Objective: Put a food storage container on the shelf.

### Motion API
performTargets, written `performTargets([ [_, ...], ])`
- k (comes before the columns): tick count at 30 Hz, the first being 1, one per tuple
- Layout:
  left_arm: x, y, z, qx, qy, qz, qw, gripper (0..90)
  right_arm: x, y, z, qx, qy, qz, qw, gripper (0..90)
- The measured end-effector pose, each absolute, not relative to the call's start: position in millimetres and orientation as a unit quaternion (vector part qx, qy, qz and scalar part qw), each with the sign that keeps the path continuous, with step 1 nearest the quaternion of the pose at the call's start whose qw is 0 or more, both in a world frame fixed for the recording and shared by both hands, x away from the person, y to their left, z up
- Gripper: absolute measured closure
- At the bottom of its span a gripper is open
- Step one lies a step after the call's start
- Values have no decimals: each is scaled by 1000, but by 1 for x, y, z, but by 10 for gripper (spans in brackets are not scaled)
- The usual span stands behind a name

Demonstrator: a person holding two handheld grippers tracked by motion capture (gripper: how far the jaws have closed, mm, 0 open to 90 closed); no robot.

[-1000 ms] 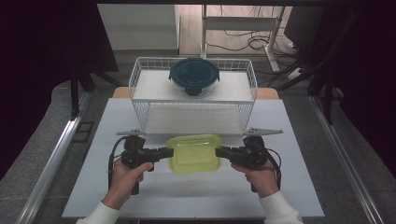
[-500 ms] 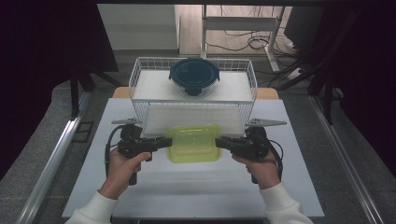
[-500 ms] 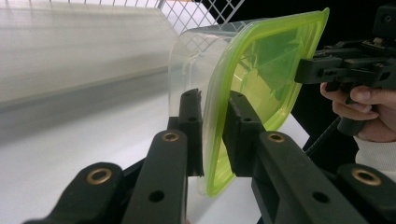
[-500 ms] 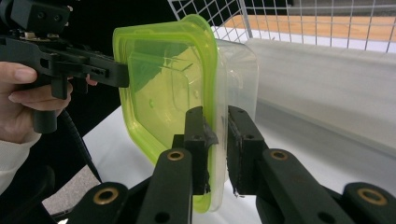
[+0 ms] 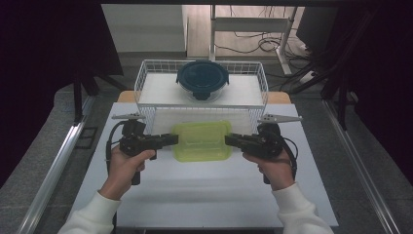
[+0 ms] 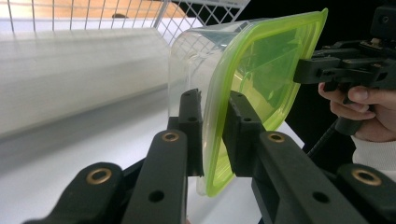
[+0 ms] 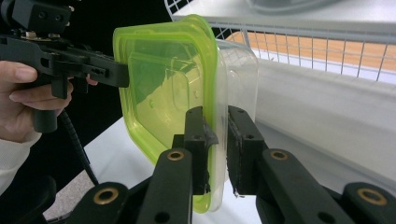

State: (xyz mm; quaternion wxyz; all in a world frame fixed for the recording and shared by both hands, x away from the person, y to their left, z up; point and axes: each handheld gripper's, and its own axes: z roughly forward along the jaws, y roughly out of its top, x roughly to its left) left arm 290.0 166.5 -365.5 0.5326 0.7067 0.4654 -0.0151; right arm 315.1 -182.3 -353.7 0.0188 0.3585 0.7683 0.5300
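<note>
A clear plastic container with a lime-green lid [image 5: 202, 141] hangs above the white table, just in front of the wire basket. My left gripper [image 5: 171, 139] is shut on the rim at its left end, and my right gripper [image 5: 230, 140] is shut on the rim at its right end. In the left gripper view the lid's edge [image 6: 215, 140] is pinched between the two black jaws, with the right gripper [image 6: 303, 71] on the far rim. In the right gripper view the rim [image 7: 215, 140] sits clamped between the jaws, and the left gripper [image 7: 122, 74] grips the far edge.
A white wire basket [image 5: 146, 105] stands on the table behind the container. Inside it at the back rests a round glass container with a dark blue lid [image 5: 202, 79]. The white table [image 5: 204, 195] spreads out in front. Metal rails run along both sides.
Both grippers have risen with the green-lidded container held between them, lifting it off the table and slightly toward the basket.
</note>
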Motion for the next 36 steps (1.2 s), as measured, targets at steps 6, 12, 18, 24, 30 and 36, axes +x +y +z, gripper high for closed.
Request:
performTargets([
  [6,294,169,-354,704,462,-10,538,788,318,-180,-342,354,769,532,27,786],
  [12,298,172,-346,701,461,-8,544,788,321,-177,-332,351,767,536,30,786],
  [18,304,174,-336,701,459,-4,547,788,327,-174,-322,346,770,535,38,786],
  [24,313,177,-321,702,452,5,550,788,335,-173,-308,340,770,538,45,786],
  [30,327,179,-305,702,450,12,552,786,350,-171,-295,341,766,544,42,787],
  [36,345,182,-286,701,451,16,553,787,369,-168,-280,347,759,550,34,787],
])
